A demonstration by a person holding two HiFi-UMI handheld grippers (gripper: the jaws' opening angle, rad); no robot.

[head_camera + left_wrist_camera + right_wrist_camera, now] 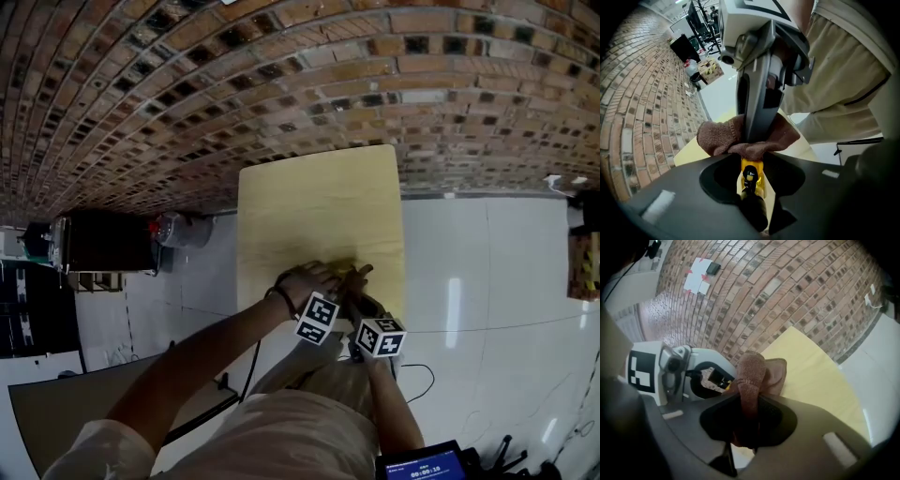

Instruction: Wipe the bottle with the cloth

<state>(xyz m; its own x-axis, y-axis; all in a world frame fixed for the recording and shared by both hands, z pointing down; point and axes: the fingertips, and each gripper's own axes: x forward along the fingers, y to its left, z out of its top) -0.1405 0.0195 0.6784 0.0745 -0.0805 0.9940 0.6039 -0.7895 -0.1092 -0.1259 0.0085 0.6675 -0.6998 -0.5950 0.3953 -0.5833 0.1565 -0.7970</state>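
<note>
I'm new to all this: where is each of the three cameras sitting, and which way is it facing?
Head view: on the person's head, facing steeply down at the table; own forearms and clothes show.
Left gripper view: on the left gripper, along its jaws at the bottle they grip; trousers show.
Right gripper view: on the right gripper, along its jaws at the cloth they grip; no body part is clear.
Shared: both gripper views show cloth, table and the other gripper.

Brown cloth (pixel 751 371) fuzzy terry, matt; bottle (pixel 759 172) glossy yellow plastic; table (pixel 319 206) smooth matt wood; brick wall (pixel 281 75) rough; floor (pixel 487 272) glossy.
</note>
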